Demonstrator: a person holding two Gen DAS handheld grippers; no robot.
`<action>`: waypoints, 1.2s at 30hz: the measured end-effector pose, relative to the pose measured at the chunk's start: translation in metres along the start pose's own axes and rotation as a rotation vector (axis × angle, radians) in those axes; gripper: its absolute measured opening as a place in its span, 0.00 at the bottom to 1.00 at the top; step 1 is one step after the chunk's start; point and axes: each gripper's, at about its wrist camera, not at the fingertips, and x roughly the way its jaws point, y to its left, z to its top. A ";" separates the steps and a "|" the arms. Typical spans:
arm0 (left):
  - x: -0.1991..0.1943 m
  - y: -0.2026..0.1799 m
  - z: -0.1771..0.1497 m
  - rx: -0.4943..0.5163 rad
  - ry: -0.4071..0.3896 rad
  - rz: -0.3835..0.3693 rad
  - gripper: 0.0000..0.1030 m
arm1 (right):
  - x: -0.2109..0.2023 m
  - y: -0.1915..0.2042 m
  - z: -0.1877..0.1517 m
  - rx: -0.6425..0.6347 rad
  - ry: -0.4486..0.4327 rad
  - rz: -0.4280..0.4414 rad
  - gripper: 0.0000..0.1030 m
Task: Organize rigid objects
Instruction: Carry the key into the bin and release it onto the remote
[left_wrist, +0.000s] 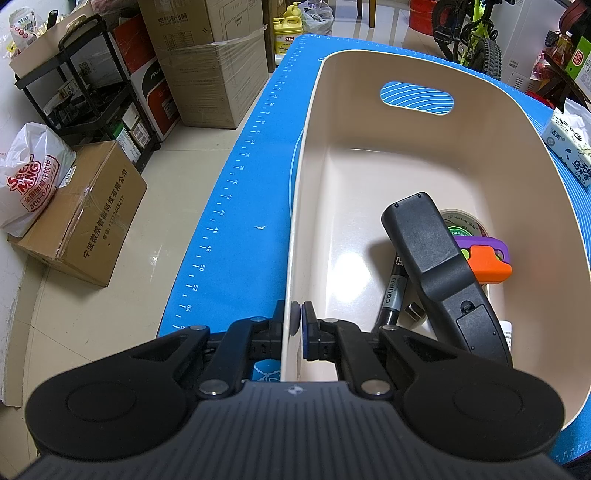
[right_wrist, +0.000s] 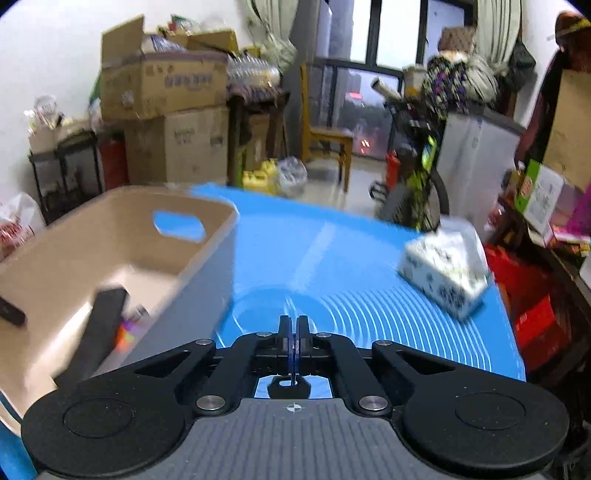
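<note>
A beige plastic basket (left_wrist: 369, 85) stands on the blue mat (left_wrist: 236, 206). Inside it lie a black remote-like device (left_wrist: 432, 258), a black marker (left_wrist: 393, 291), a tape roll (left_wrist: 461, 223), an orange and purple toy (left_wrist: 487, 258) and a small black block (left_wrist: 415, 311). My left gripper (left_wrist: 295, 321) is shut on the basket's left rim, one finger inside and one outside. My right gripper (right_wrist: 293, 325) is shut and empty above the mat, to the right of the basket (right_wrist: 207, 266). The remote-like device (right_wrist: 99, 325) shows blurred in the right wrist view.
A tissue pack (right_wrist: 443, 273) lies on the mat at the right, also visible in the left wrist view (left_wrist: 570, 144). Cardboard boxes (left_wrist: 85, 218), a black shelf (left_wrist: 92, 96) and a bicycle (left_wrist: 476, 37) stand on the floor around the table.
</note>
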 end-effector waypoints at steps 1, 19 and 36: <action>0.000 0.000 0.000 0.000 0.000 0.000 0.08 | -0.003 0.004 0.007 -0.001 -0.016 0.011 0.12; 0.000 0.000 0.000 0.000 0.000 0.000 0.08 | 0.010 0.120 0.058 -0.093 -0.029 0.275 0.12; -0.002 -0.001 0.001 -0.025 -0.013 -0.003 0.09 | 0.014 0.119 0.024 0.020 0.158 0.239 0.73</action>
